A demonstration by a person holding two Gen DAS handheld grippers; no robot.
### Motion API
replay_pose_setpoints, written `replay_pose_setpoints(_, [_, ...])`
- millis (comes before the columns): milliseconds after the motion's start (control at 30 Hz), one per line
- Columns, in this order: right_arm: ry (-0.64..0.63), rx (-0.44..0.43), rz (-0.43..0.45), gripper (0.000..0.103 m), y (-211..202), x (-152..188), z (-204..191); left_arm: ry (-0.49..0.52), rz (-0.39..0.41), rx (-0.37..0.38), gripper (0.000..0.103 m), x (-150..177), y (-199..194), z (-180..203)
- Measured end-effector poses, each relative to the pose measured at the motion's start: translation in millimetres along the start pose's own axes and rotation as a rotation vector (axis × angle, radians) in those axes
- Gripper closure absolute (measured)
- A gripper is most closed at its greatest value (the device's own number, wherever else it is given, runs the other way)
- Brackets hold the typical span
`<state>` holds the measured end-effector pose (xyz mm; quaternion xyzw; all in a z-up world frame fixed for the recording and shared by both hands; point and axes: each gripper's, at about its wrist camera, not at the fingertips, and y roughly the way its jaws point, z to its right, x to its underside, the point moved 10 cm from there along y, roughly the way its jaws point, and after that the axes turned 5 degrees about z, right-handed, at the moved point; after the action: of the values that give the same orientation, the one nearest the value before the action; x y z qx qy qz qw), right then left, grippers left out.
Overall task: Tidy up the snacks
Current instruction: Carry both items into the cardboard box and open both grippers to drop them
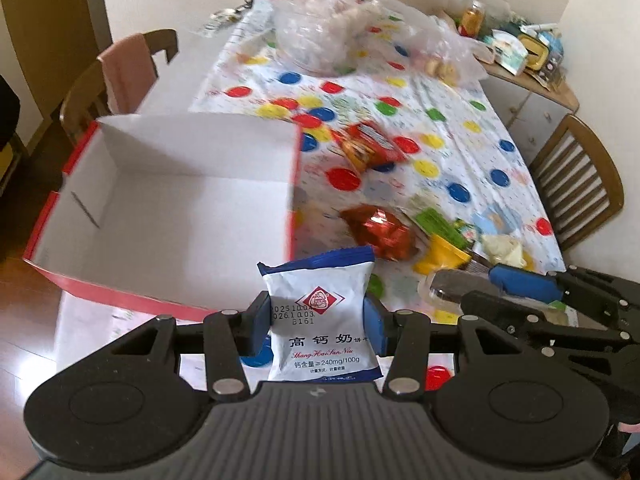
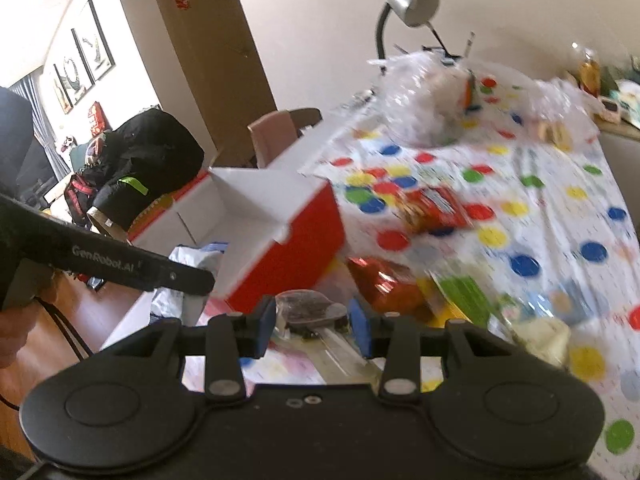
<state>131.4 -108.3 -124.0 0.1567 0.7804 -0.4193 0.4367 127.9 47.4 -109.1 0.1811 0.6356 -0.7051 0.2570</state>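
1. While the red box [image 1: 176,184] at left of the frame shows only its bare white inside, several snacks lie on the spotted cloth [image 1: 460,120], so sorting looks barely begun.
2. Left gripper [image 1: 318,320] pinches a white-and-blue biscuit packet [image 1: 320,320] upright at lower centre (just short of the box).
3. Right gripper [image 2: 314,326] brackets a clear-wrapped dark snack [image 2: 310,310]; whether it grips, I cannot tell.
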Motion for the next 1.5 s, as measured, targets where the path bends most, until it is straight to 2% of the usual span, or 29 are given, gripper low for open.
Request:
replay_pose_setpoints(233, [-0.040,0.006,0.010,0.064,50.5,-26.3,-49.6,0.021,0.015,-0.028,0.056,-21.1,-2.2,-57.0])
replay_pose_setpoints(433, [-0.078,0.020,-0.012,0.064,101.2,-41.0,-83.6,0.037,0.004,-0.070,0.056,-40.4,13.4,-111.1])
replay_pose_setpoints(667, [-0.095,0.060,-0.081,0.064,155.9,-40.1,-97.6,0.068,-0.033,-0.100,0.056,-59.6,43.3,-150.5])
replay_pose_setpoints(867, [-0.097,0.090,-0.159,0.064,195.8,-27.9,-100.3,0.091,-0.112,-0.131,0.056,-62.3,81.8,-178.6])
replay_pose_setpoints(1267, [-0.098,0.115,-0.282,0.064,230.8,2.6,-106.8,0.147,-0.256,-0.128,0.056,-32.6,128.7,-188.6])
replay_pose_setpoints(1500, [-0.120,0.118,-0.345,0.063,237.4,16.6,-109.7,0.155,-0.301,-0.133,0.055,-18.7,140.8,-193.2])
